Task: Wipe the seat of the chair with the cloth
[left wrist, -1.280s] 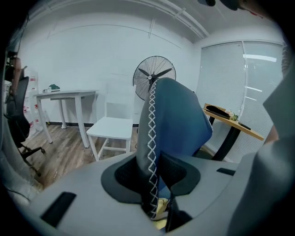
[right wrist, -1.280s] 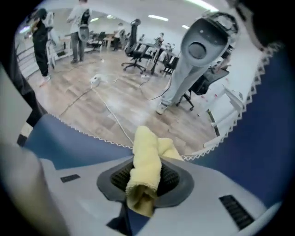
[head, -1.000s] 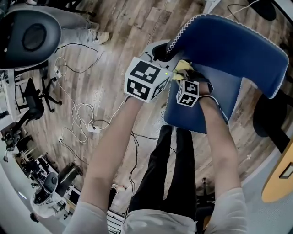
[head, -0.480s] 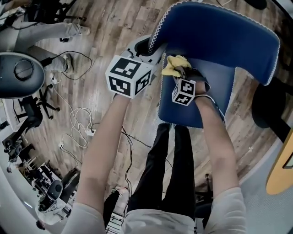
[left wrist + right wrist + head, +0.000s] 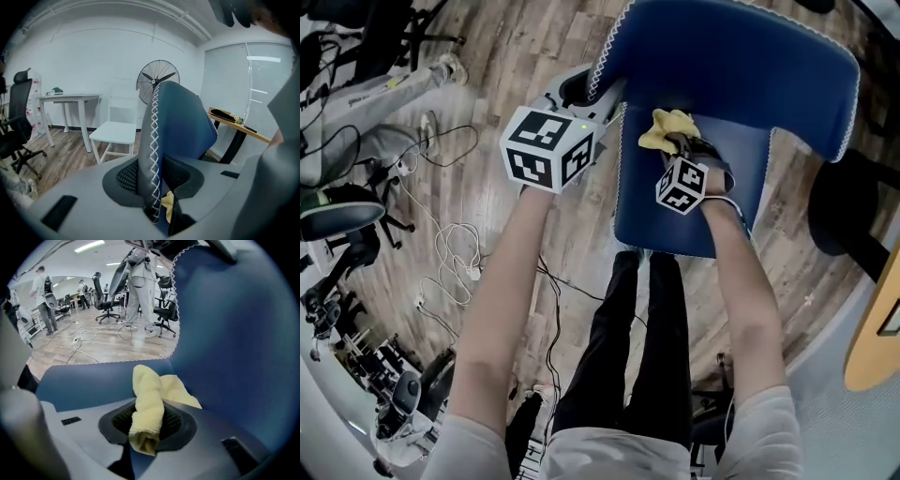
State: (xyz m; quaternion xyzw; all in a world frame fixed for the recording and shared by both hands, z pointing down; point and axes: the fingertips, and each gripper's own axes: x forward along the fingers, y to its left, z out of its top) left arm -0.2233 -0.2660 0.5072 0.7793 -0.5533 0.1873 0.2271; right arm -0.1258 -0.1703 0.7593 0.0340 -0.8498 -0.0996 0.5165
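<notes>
Pinching soft, light cloth (image 5: 147,404) mid-bunch in right gripper (image 5: 145,430) jaws over the seat (image 5: 741,192); clamping stiff chair back (image 5: 180,126) edge in left gripper (image 5: 157,190) jaws.

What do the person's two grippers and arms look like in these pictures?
The left gripper and right gripper have pale grey bodies with dark, mesh-textured pads. Each carries a white cube printed with black square markers; the left one's looks larger in the head view. The forearms are bare below short, light grey sleeves.
</notes>
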